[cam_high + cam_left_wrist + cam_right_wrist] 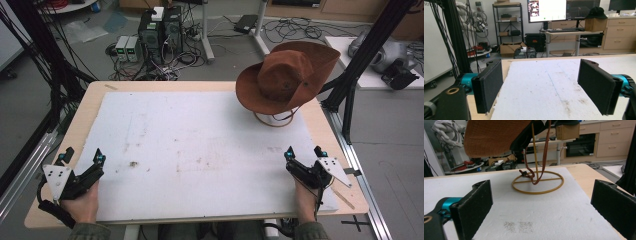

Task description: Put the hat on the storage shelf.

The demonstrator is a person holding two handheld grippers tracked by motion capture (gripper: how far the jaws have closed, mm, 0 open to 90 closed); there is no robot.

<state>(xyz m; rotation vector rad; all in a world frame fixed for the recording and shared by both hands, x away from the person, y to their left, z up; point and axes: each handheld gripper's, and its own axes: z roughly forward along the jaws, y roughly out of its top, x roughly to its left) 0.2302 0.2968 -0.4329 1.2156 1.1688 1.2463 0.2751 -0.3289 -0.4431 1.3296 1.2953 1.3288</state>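
In the high view, I hold my left hand-held gripper point(82, 159) at the near left corner of the bench point(320, 122) and my right hand-held gripper point(304, 153) at the near right side, both resting low over the white foam sheet point(200, 150) that covers the bench top. The brown hat point(285, 75) sits on its wire stand point(274, 120) at the far right part of the sheet, so it lies almost straight ahead of my right hand and far across, on a diagonal, from my left hand. My right hand-held gripper is clearly the nearer one, though still well apart from the hat. The wide brim runs roughly left to right and tilts up at the far right side. In the left gripper view, my left hand-held gripper point(546, 86) has its two black jaws standing wide apart with nothing between them; ahead of them there is the bare foam sheet point(544, 82) and, farther off, the room with desks and a monitor. In the right gripper view, my right hand-held gripper point(541, 207) is also spread wide and empty. Straight ahead of it I see the ring base of the wire stand point(537, 182) lying flat on the sheet, with its thin post rising up, and the hat point(496, 137) hanging above, its cord point(545, 152) looping down to the ring. I judge the next reach goes forward and upward with my right hand.
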